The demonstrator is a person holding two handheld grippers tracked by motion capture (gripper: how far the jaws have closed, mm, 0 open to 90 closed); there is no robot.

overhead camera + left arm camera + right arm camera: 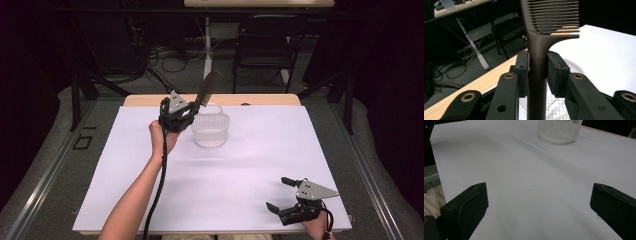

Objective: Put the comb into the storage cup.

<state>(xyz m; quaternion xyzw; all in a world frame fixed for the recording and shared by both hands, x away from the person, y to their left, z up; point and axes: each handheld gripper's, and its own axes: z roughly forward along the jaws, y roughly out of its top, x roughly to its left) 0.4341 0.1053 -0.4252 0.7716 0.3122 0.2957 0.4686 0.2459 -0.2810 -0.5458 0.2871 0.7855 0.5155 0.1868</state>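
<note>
- My right gripper (286,197) sits nearest me, at the front right corner of the white sheet (250,170), jaws spread wide with nothing between them, pointing left and away across bare sheet. In the right gripper view I see only that sheet between my two jaws and the basket (560,131) far ahead.
- I judge this hand has no part in the step; it is best left parked low where it is, well apart from the work.
- Farther out, my left forearm (137,192) reaches diagonally from the front edge toward the middle of the table, wrist bent back, palm under the tool.
- My left gripper (181,116) points up and away, jaws closed on the handle of a dark comb (537,62); the pads press it from both sides, as the left gripper view shows.
- The comb stands tilted, teeth end high above the far edge of the table (150,100), its handle running down past my jaws.
- The white slotted basket (211,131) stands just right of that gripper.
- The step, as I read it, is dropping the comb into the basket: I should carry it over the rim, tip the handle downward inside, and only then loosen my grip, so it does not tip the light basket.
</note>
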